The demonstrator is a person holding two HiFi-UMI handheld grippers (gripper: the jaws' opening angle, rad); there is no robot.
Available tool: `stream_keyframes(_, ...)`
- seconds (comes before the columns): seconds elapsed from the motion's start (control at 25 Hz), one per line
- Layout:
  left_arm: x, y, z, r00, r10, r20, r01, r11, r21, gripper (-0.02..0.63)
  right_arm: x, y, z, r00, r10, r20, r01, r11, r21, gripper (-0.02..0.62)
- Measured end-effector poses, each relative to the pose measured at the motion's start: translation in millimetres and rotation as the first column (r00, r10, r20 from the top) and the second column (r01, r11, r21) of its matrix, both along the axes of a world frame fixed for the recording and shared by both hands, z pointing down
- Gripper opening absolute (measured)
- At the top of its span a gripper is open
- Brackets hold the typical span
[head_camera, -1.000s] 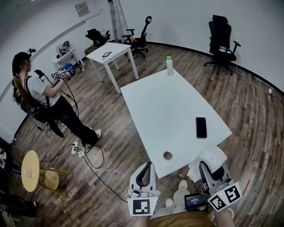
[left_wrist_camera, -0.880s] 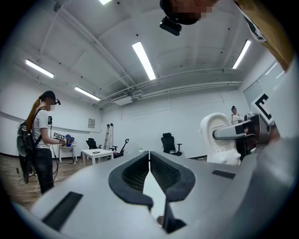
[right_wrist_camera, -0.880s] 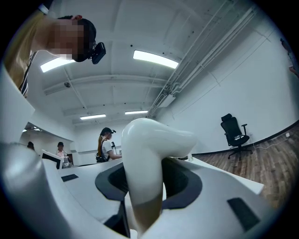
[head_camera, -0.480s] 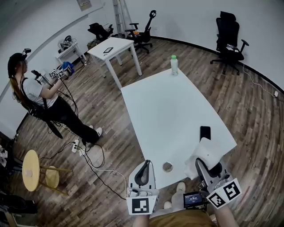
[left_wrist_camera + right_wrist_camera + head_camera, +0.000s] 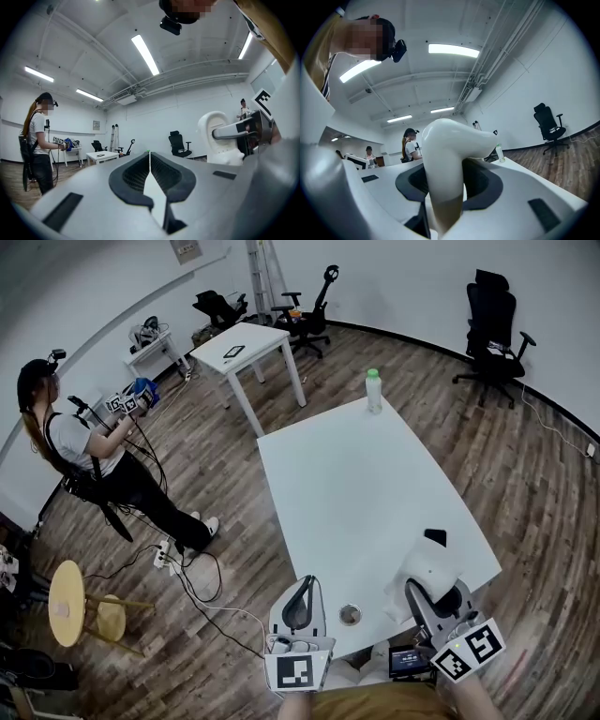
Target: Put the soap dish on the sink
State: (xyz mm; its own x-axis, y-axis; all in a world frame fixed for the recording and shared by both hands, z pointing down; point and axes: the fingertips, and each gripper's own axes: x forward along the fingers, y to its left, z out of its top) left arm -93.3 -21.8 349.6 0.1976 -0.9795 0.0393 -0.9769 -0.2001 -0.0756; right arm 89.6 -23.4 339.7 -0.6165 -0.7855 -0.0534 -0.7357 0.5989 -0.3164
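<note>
The right gripper [image 5: 429, 594] is clamping a white soap dish [image 5: 447, 145] just above the near end of the white table [image 5: 347, 484], and the left gripper [image 5: 150, 176] is riding alongside, jaws together and empty; the glossy, rigid dish is likely slippery and chip-prone, favouring a firm, steady rim grip.

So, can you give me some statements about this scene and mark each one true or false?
1. The right gripper grips the soap dish. True.
2. The left gripper has its jaws wide apart. False: they are together, with nothing between them.
3. A bottle stands upright at the far end of the table. True.
4. The phone lies on the floor. False: it lies on the table, partly hidden behind the soap dish.
</note>
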Motion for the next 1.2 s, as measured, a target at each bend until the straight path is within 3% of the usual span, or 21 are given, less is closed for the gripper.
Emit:
stream_keyframes(0.2, -7.8, -31.8, -8.2, 1.000, 0.027, 0.008, -0.027, 0.999, 0.025, 0.017, -5.5, -23.3, 5.5, 1.000, 0.024, -0.015, -0.024, 1.000, -0.005, 0.169)
stream_keyframes(0.52, -9.1, -54.0, 7.7, 0.996, 0.088, -0.011, -0.088, 0.996, -0.002, 0.017, -15.4, -45.0, 15.5, 0.998, 0.062, -0.031, -0.063, 0.997, -0.033, 0.169)
stream_keyframes(1.0, -15.8, -77.5, 20.1, 0.993, 0.117, 0.008, -0.117, 0.993, -0.023, 0.017, -33.8, -67.7, 55.9, 0.998, 0.040, -0.044, -0.045, 0.991, -0.130, 0.169)
stream_keyframes(1.2, -21.9, -81.9, 42.7, 0.994, 0.111, 0.022, -0.109, 0.992, -0.069, 0.017, -41.4, -71.0, 76.2, 0.998, 0.022, -0.058, -0.031, 0.985, -0.170, 0.169)
